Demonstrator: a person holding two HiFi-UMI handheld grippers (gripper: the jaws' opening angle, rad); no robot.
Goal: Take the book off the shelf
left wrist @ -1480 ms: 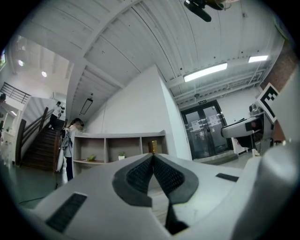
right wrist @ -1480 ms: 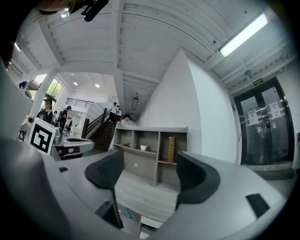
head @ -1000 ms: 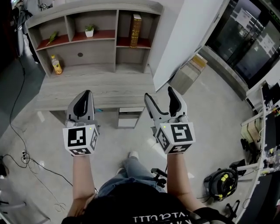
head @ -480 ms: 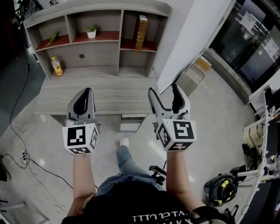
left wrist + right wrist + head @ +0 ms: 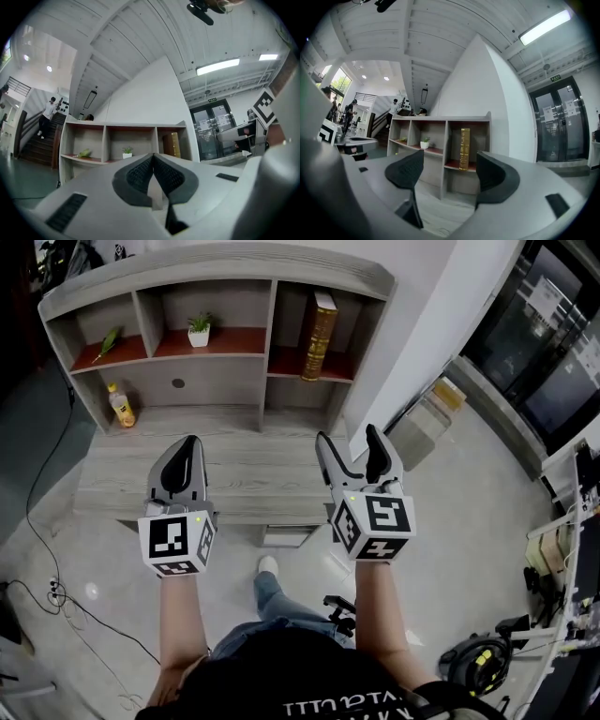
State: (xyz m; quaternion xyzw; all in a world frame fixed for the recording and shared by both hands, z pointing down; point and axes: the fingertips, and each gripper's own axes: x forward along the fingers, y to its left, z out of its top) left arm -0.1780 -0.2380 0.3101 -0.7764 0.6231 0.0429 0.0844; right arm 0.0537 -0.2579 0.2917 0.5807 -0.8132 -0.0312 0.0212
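The person's forearms reach forward, and each hand holds a gripper above the front edge of a grey wooden desk (image 5: 244, 479). The left gripper (image 5: 190, 441) is clenched: in the left gripper view its two dark ribbed pads (image 5: 140, 174) meet at the tip with nothing between them. The right gripper (image 5: 347, 434) is released. In the right gripper view its jaws stand well apart and empty, and the book shows in the gap between them, far off. Below the grippers, a shoe (image 5: 267, 565) stands on the pale floor beside a small drawer unit (image 5: 286, 537) under the desk.

A shelf unit (image 5: 216, 261) of the same grey wood stands on the back of the desk, against a white wall. It has three upper compartments with red floors. A yellow bottle (image 5: 119, 404) stands in the low left corner. A green leafy thing (image 5: 109, 341) lies in the upper left compartment, and a small plant in a white pot (image 5: 199, 331) stands in the middle one.

The book (image 5: 320, 337) stands upright in the upper right compartment, a thick brown and gold volume, alone there and well apart from both grippers. Dark glass doors (image 5: 534, 343) lie off to the right.
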